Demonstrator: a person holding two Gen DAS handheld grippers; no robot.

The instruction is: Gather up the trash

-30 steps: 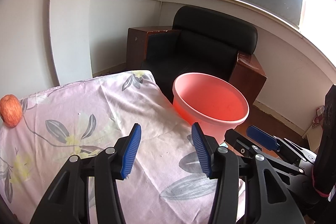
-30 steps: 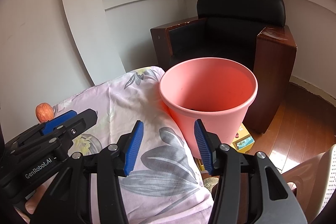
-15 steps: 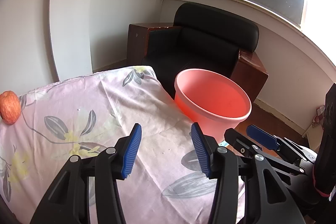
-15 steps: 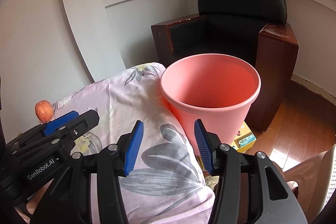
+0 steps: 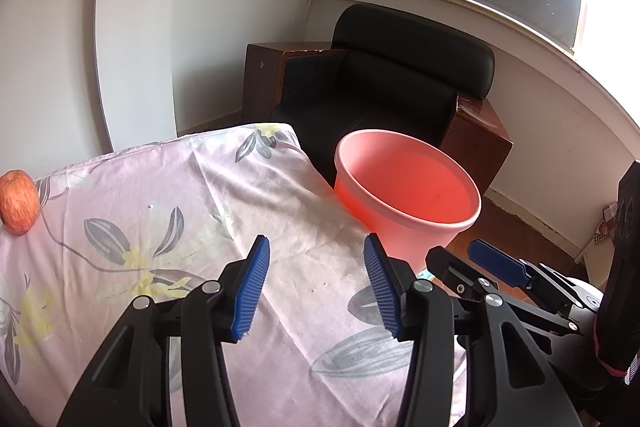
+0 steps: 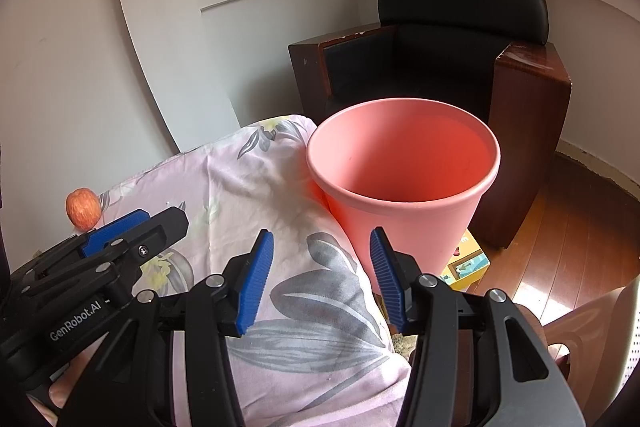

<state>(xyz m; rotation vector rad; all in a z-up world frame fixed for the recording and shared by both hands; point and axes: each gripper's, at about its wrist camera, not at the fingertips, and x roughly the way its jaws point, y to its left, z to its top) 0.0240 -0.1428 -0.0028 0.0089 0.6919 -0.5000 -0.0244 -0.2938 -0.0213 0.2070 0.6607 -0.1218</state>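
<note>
Little has shifted since a second ago; only the view has crept slightly over the floral pink cloth-covered table [image 5: 224, 195]. Nearest, the left gripper [image 5: 316, 287] and the right gripper [image 6: 322, 281] hover with jaws apart and empty above the table's near edge. Off its right edge stands the round salmon-pink plastic bin [image 6: 404, 187]. At the far left edge rests a reddish apple-like fruit [image 5: 17, 202], seemingly the only candidate to collect. Next comes a reach leftward to it.
</note>
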